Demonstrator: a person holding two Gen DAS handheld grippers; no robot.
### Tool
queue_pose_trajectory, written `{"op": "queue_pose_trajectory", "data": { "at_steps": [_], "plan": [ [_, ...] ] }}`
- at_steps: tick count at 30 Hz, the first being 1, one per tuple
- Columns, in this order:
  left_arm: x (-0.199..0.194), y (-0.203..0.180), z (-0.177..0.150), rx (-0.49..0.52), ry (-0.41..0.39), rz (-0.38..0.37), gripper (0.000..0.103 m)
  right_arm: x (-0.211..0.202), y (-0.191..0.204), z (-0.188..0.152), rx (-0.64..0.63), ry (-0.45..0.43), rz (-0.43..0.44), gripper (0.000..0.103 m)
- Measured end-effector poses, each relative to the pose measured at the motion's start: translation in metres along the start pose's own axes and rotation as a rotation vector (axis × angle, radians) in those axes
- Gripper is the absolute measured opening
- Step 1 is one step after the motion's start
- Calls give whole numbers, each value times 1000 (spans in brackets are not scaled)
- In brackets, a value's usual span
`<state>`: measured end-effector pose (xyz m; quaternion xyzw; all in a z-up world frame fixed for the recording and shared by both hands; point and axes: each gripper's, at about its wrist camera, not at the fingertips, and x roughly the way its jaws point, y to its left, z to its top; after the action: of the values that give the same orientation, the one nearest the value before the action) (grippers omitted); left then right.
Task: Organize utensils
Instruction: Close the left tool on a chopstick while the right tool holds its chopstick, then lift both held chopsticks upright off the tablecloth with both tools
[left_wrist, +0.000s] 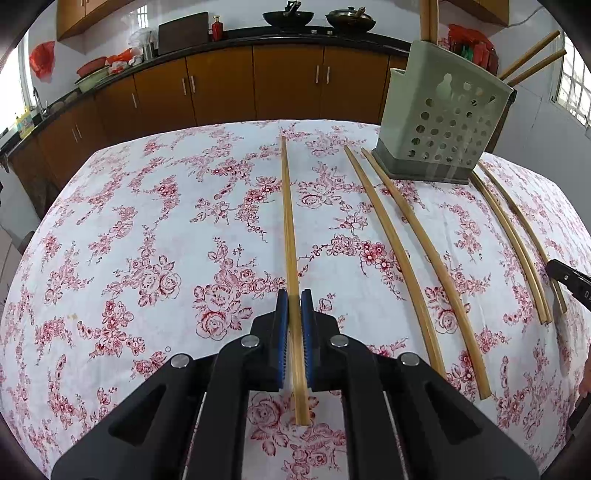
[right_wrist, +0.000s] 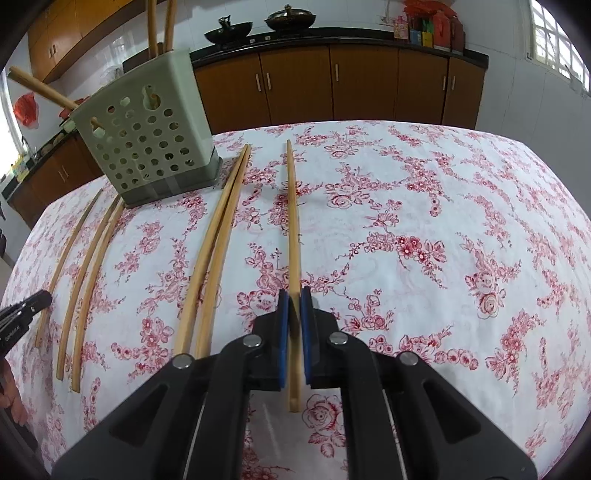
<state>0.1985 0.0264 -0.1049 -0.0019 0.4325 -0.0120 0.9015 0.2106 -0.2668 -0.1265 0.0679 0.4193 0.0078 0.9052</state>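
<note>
Surface: floral tablecloth (left_wrist: 147, 229), kitchen cabinets (left_wrist: 221, 88) behind its far edge.
Left gripper (left_wrist: 294, 299): pinching one chopstick (left_wrist: 290, 221), left of the holder.
Right gripper (right_wrist: 294, 297): pinching another chopstick (right_wrist: 292, 206), right of the holder.
Loose chopsticks (right_wrist: 218, 236): five, flat, fanning toward the holder.
Holder (right_wrist: 147, 147): perforated, upright near the far edge, chopsticks inside.
Open room: bare cloth outward of each held chopstick.
</note>
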Motion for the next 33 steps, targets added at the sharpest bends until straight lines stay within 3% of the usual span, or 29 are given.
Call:
{"op": "queue_pose_trajectory", "data": {
  "at_steps": [4,14,24,33],
  "plan": [
    [-10,6,4,-21,-2,-23,7,-26,-4,6,13,-70,14,8],
    [-65,16,27,-51,-142,-74,7,-82,-12,31,34,-238,17,8],
    [-114,19,53,-84,-294,-116,7,-116,-13,50,45,-348,38,8],
    [-132,19,63,-83,-346,-113,7,-134,-8,64,45,-409,52,8]
  ]
}}
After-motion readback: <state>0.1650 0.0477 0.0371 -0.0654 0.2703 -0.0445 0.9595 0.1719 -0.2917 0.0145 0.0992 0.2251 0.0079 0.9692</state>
